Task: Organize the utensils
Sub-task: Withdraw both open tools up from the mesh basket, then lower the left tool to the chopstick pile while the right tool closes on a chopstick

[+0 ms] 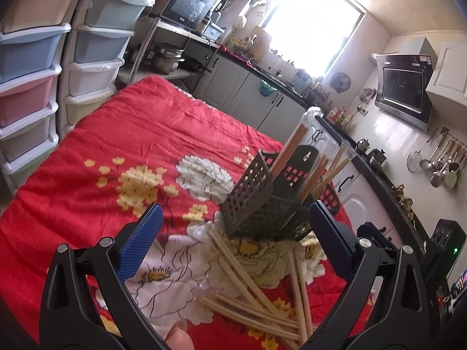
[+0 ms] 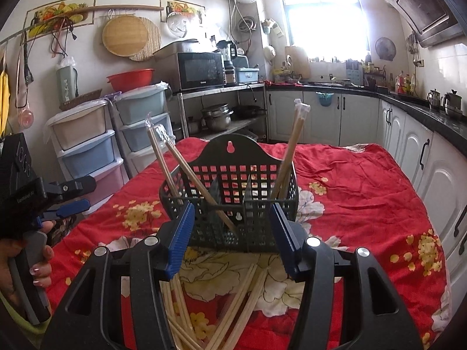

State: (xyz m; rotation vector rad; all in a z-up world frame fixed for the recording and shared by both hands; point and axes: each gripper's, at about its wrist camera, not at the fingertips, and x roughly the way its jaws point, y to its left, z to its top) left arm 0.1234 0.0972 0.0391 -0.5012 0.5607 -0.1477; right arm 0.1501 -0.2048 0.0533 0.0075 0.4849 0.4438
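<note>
Black slotted utensil caddy (image 2: pixel 230 201) stands at frame centre on the red floral cloth (image 2: pixel 364 192), holding wrapped chopstick pairs (image 2: pixel 287 157) upright in its outer compartments. Loose chopsticks (image 1: pixel 251 291) lie scattered on the cloth just in front of the caddy, at lower centre. Right gripper (image 2: pixel 232 239) is spread, nothing between its pads, poised above the loose pile. Left gripper (image 1: pixel 233 242) is likewise spread wide and empty. Open cloth extends left and right of the caddy; storage drawers (image 1: pixel 29 87) border the upper left edge.
</note>
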